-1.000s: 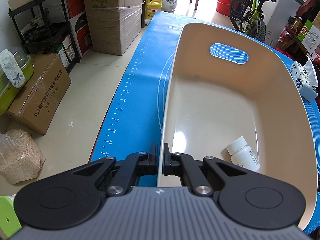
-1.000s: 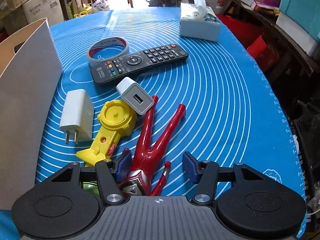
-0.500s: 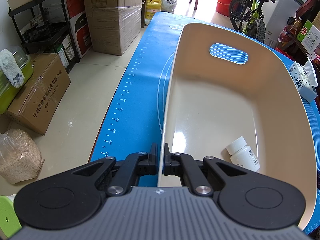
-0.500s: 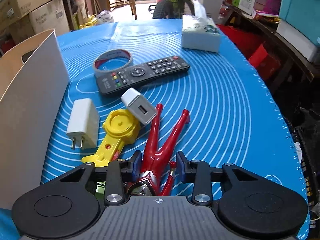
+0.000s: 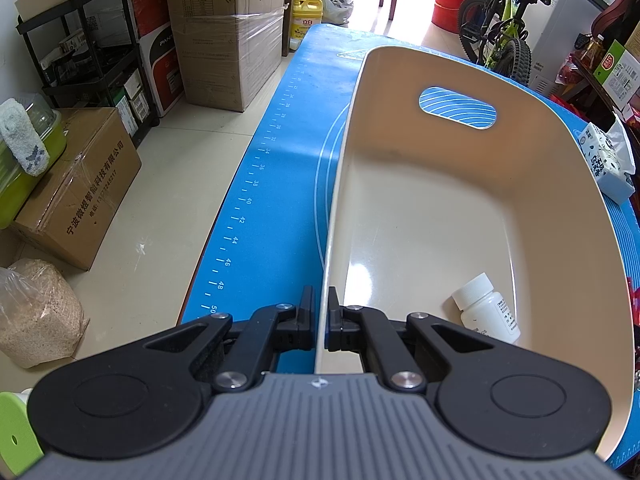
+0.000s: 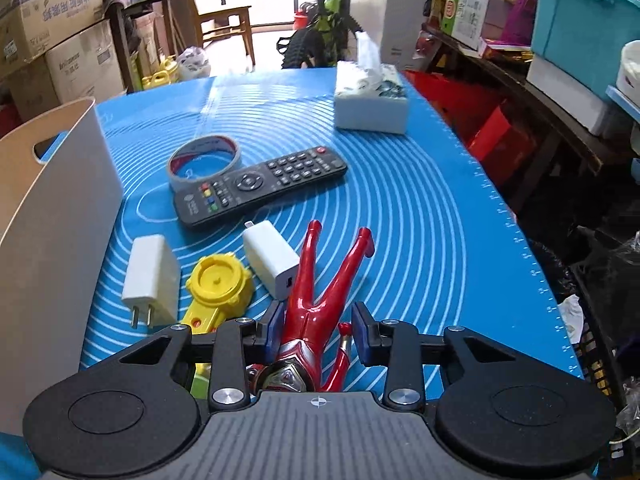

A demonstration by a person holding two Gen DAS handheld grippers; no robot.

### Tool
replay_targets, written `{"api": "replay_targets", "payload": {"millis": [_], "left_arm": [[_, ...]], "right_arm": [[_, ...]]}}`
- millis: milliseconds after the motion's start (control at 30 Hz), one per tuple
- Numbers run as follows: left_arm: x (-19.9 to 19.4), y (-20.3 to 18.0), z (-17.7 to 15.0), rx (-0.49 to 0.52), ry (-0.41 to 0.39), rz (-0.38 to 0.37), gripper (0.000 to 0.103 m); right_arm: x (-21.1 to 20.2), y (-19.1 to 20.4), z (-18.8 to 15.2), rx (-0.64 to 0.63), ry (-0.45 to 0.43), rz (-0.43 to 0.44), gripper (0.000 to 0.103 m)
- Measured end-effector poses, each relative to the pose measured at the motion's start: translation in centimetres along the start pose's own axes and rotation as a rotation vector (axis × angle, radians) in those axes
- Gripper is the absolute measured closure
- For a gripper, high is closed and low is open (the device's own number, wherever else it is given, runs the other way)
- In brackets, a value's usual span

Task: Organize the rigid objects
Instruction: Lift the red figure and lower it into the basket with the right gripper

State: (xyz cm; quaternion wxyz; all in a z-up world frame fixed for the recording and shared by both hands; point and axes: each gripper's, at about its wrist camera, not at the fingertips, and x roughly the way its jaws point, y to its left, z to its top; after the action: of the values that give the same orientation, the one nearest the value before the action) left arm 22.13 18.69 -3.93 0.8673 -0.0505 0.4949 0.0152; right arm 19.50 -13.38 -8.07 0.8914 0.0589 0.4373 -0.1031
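My left gripper is shut on the near rim of a beige basket that stands on the blue mat. A white pill bottle lies inside it. My right gripper is shut on a red and silver action figure and holds it tilted up off the mat, legs pointing away. On the mat lie a yellow toy, two white chargers, a black remote and a tape roll. The basket's wall shows at the left of the right wrist view.
A tissue box stands at the far end of the mat. Cardboard boxes and a black shelf rack stand on the floor to the left. Cluttered shelves and a red bin lie to the right of the table.
My right gripper closed on the action figure and lifted it, tilting the view up. The left gripper and the basket have not moved.
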Motion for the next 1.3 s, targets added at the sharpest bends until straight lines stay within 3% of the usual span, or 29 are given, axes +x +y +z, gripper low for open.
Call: {"api": "replay_targets", "payload": {"millis": [567, 900, 1300], "left_arm": [[0.0, 0.0, 0.0, -0.001, 0.0, 0.0, 0.097], [0.1, 0.0, 0.0, -0.005, 0.002, -0.004, 0.097], [0.2, 0.1, -0.1, -0.006, 0.003, -0.005, 0.098]], "right_arm": [[-4.6, 1.5, 3.8, -0.014, -0.164, 0.041, 0.06], [-7.3, 5.4, 6.4, -0.06, -0.257, 0.129, 0.06], [-8.5, 11.7, 8.4, -0.129, -0.301, 0.245, 0.06]]}}
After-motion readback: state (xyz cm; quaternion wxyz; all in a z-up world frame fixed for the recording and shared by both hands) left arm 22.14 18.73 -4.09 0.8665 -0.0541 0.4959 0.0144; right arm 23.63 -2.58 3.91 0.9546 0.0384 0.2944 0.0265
